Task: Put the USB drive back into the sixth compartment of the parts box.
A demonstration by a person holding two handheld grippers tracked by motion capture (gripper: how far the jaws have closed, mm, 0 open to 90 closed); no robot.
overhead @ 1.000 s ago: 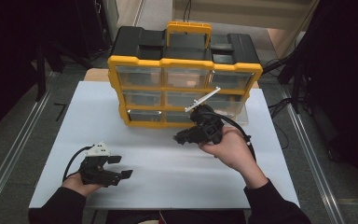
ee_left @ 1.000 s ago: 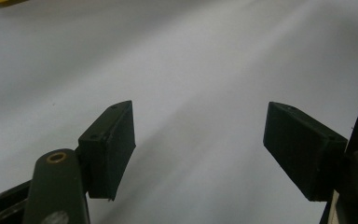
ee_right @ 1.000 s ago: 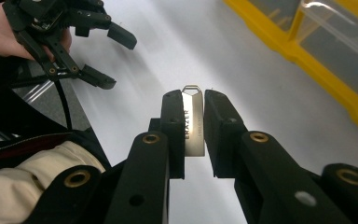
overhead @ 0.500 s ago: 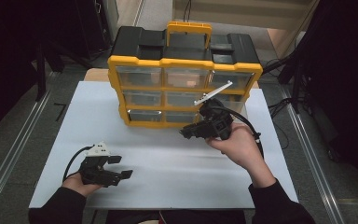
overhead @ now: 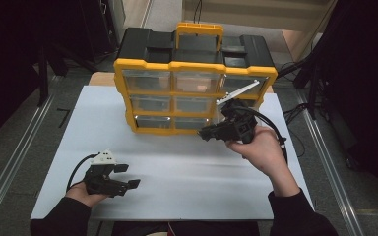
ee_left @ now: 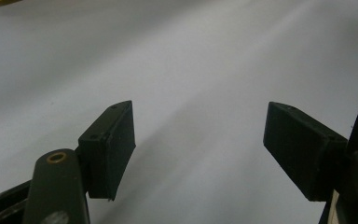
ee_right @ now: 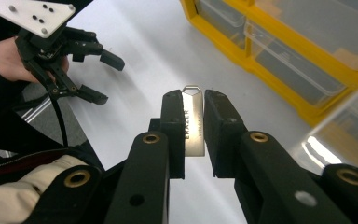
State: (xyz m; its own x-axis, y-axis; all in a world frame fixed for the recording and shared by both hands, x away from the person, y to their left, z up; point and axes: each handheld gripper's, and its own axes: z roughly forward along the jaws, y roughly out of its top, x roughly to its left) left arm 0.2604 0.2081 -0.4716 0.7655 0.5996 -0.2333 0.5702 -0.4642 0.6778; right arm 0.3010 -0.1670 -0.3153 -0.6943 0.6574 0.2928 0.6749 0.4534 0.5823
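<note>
Holding a small metal USB stick (ee_right: 194, 120) between its jaws, my right gripper (ee_right: 194, 100) sat closed on it, the pads clamping its flat sides and the looped end poking out past the tips. From above, that gripper (overhead: 207, 132) was just in front of the lower right corner of the yellow drawer cabinet (overhead: 195, 64), at the clear drawer (overhead: 238, 88) standing pulled out on the cabinet's right. Compared with a second earlier, my right hand (overhead: 258, 147) had lifted and drifted right and closer to the cabinet, so the stick had risen further off the white surface (overhead: 177, 162) and come nearer the drawer. I judged the stick was on its way to be dropped in. My left gripper (overhead: 130, 175) lay low on the surface near the front left corner, unmoved, its jaws wide apart with nothing between them, only bare surface (ee_left: 191, 70) ahead.
</note>
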